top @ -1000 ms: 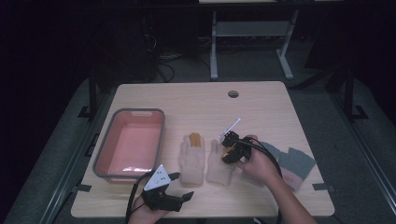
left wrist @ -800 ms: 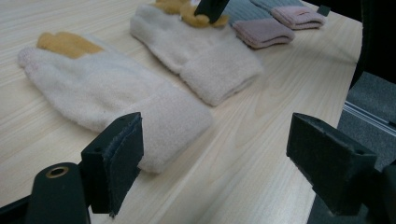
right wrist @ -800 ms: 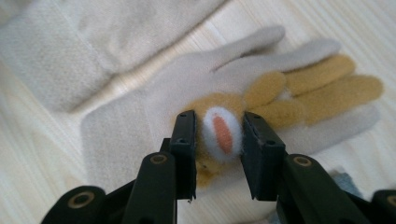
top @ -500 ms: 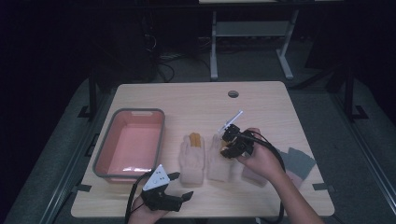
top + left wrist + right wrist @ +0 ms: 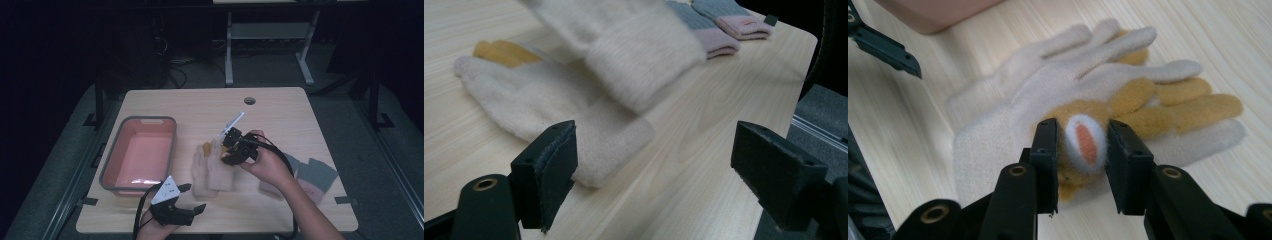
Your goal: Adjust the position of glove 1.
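My right gripper (image 5: 231, 152) is shut on a glove with a yellow palm and a white-and-orange patch (image 5: 1087, 142), holding it just above the table. Its yellow fingers (image 5: 1168, 107) spread over a cream glove (image 5: 998, 130) that lies flat below. In the high view that flat cream glove (image 5: 201, 172) rests mid-table beside the held glove (image 5: 223, 172). My left gripper (image 5: 195, 196) hovers open near the table's front edge, its jaws (image 5: 654, 150) wide apart and holding nothing, pointing toward the flat glove (image 5: 539, 95) and the lifted cuff (image 5: 639, 50).
A pink bin (image 5: 137, 120) with a grey rim stands at the table's left. A pair of grey gloves with pink cuffs (image 5: 312, 175) lies at the right edge. The wooden table (image 5: 200, 105) has a cable hole (image 5: 249, 100) at the back.
My right gripper has shifted left and slightly toward the table's front with the yellow-palmed glove in it, bringing it over the flat cream glove. The left gripper has stayed in place.
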{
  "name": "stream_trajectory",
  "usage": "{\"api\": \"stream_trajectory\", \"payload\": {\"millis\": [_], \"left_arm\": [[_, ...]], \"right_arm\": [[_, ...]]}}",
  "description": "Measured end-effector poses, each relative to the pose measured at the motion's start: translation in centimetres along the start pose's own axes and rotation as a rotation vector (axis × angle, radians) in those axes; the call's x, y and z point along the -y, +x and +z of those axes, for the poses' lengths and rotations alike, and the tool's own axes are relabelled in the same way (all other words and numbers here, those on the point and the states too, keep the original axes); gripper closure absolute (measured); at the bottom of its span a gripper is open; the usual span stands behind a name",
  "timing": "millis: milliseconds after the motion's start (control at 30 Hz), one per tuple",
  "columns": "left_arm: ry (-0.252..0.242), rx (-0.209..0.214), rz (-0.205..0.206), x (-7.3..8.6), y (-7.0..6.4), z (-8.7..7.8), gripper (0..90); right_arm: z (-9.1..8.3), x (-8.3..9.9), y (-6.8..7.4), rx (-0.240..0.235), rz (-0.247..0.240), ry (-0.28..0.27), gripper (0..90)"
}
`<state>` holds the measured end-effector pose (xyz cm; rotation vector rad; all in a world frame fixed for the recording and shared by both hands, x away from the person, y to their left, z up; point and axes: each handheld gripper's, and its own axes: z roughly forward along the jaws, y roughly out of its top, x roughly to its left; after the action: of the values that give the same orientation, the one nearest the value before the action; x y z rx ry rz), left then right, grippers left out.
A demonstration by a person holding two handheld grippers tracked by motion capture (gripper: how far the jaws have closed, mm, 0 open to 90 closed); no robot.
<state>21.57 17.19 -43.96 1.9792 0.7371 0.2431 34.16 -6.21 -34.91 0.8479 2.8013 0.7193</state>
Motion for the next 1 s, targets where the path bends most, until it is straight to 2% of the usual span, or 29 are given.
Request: {"api": "stream_trajectory", "payload": {"millis": [100, 133, 300, 500, 700, 733, 800, 1000], "left_arm": [[-0.008, -0.003, -0.003, -0.1, 0.0, -0.2, 18.8], [-0.005, -0.002, -0.001, -0.1, 0.0, -0.3, 18.8], [-0.016, -0.006, -0.004, -0.1, 0.1, -0.4, 18.8], [-0.007, -0.003, 0.005, -0.1, 0.0, -0.5, 18.7], [-0.014, -0.001, -0.002, -0.1, -0.1, -0.4, 18.7], [-0.011, -0.002, -0.001, -0.1, -0.1, -0.4, 18.7], [-0.011, -0.003, -0.003, -0.1, -0.1, -0.4, 18.6], [-0.011, 0.001, -0.015, 0.0, 0.0, -0.3, 18.6]], "right_arm": [[0.8, -1.0, 0.5, -0.009, -0.025, 0.001, 67.6], [1.3, -1.5, 0.7, -0.025, -0.032, 0.003, 67.6], [2.7, -2.6, 1.4, -0.052, -0.063, 0.015, 67.5], [3.8, -3.3, 1.7, -0.08, -0.063, 0.023, 67.1], [5.6, -3.0, 1.2, -0.105, -0.055, 0.048, 66.2], [6.6, -2.7, 1.0, -0.108, -0.052, 0.064, 65.4], [7.2, -2.3, 0.8, -0.107, -0.05, 0.07, 64.4], [7.8, -1.6, 0.6, -0.118, -0.031, 0.069, 62.5]]}}
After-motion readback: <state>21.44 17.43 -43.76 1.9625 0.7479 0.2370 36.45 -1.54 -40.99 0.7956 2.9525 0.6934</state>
